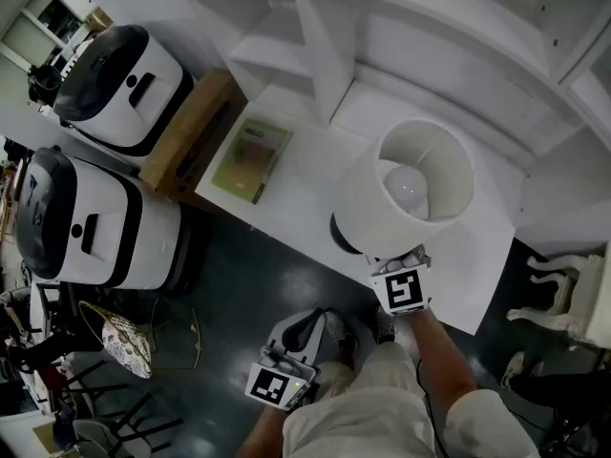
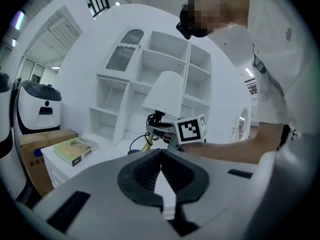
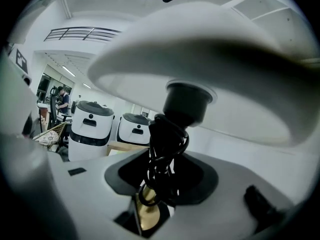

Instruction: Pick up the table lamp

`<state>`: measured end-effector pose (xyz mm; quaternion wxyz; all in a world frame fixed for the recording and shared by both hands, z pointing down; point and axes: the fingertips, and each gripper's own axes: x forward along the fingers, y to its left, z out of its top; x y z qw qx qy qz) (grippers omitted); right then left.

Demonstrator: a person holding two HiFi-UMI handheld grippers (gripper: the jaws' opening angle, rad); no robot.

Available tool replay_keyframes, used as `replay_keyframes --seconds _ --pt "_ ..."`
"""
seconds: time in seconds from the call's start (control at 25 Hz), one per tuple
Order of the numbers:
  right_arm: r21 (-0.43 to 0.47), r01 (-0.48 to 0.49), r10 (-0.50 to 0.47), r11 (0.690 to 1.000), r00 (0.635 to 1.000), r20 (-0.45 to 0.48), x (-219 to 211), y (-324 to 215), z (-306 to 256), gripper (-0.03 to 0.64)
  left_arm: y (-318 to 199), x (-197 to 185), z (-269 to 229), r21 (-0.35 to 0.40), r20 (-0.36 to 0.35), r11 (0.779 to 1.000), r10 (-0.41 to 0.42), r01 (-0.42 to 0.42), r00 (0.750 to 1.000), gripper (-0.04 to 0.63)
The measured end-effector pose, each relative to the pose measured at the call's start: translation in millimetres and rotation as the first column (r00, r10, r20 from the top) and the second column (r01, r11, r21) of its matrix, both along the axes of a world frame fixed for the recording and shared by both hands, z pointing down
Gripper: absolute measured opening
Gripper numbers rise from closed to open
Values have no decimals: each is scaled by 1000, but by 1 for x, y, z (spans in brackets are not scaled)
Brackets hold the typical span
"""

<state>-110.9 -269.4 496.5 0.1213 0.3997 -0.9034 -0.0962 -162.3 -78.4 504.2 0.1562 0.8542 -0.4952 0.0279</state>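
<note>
**Lamp [image 1: 374, 203], held by its stem in the right gripper [image 3: 159, 186]**

Right gripper: jaws clamped on the brass stem [image 3: 148, 212], where the black cord [image 3: 166, 146] is wound round it. Lamp upright, white shade [image 3: 200, 49] and bulb [image 1: 409, 188] directly above the jaws. Below the gripper: white desk [image 1: 307, 177]. Left of it on the desk: book [image 1: 251, 159]. Past the book: box [image 1: 194, 127], then two white machines [image 1: 113, 86]. Beyond the lamp: shelves [image 2: 170, 64]. Left gripper [image 2: 161, 178]: lower, to the right gripper's left, off the desk, jaws together with nothing between them.
</note>
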Motion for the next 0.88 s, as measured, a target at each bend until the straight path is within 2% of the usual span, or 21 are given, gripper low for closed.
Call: replay_keyframes --seconds 0.4,0.68,0.88 --pt "27 31 -31 999 999 7 4 13 -53 160 -9 4 -33 48 -10 999 -10 10 1000 11" --pt "-6 43 -43 999 998 41 13 25 -82 160 -21 8 -51 90 -23 995 -30 32 999 11" --pt "10 66 -66 998 996 64 21 41 -98 160 -26 18 -66 116 -15 993 -23 25 1000 9"
